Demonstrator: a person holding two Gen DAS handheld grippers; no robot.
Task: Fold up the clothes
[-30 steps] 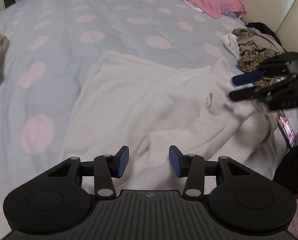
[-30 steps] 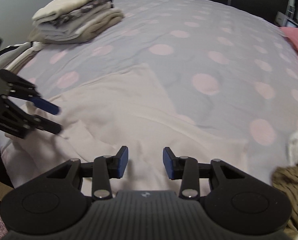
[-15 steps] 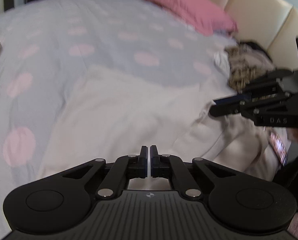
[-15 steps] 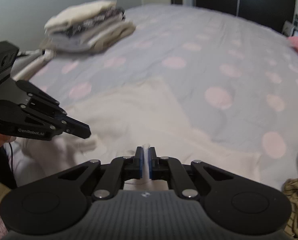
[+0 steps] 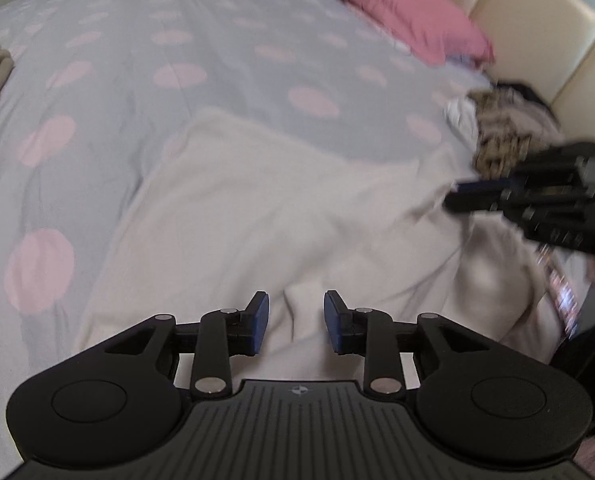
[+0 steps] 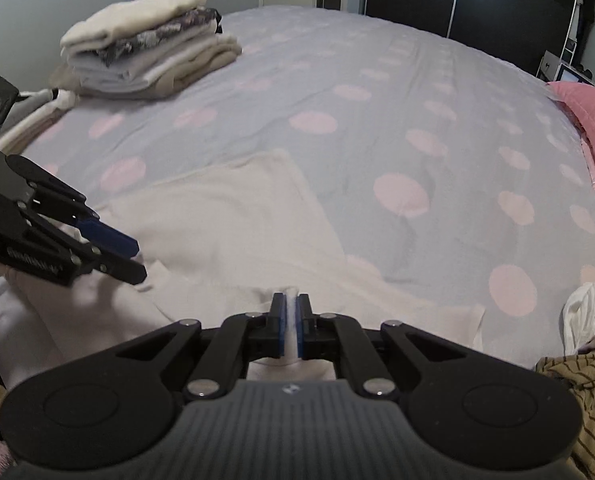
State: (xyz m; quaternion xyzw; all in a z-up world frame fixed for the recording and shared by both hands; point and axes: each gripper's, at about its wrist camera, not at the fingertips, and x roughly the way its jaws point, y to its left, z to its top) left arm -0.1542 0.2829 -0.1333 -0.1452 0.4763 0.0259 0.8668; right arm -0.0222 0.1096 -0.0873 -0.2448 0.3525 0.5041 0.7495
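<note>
A stack of folded clothes (image 6: 145,46) sits at eleven o'clock on the polka-dot grey bed (image 6: 377,92), so part is done; a crumpled striped pile (image 6: 585,392) at four o'clock waits. The cream fleece garment (image 5: 257,208) lies half-spread at the near edge. The right gripper (image 6: 291,326) pinches its fabric; the left gripper (image 5: 296,322) is opening, the cloth between its jaws unpressed.

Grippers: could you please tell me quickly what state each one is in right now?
Left gripper: opening, fingers apart, a fold of the white garment between them, ungripped.
Right gripper: shut on the white garment.
</note>
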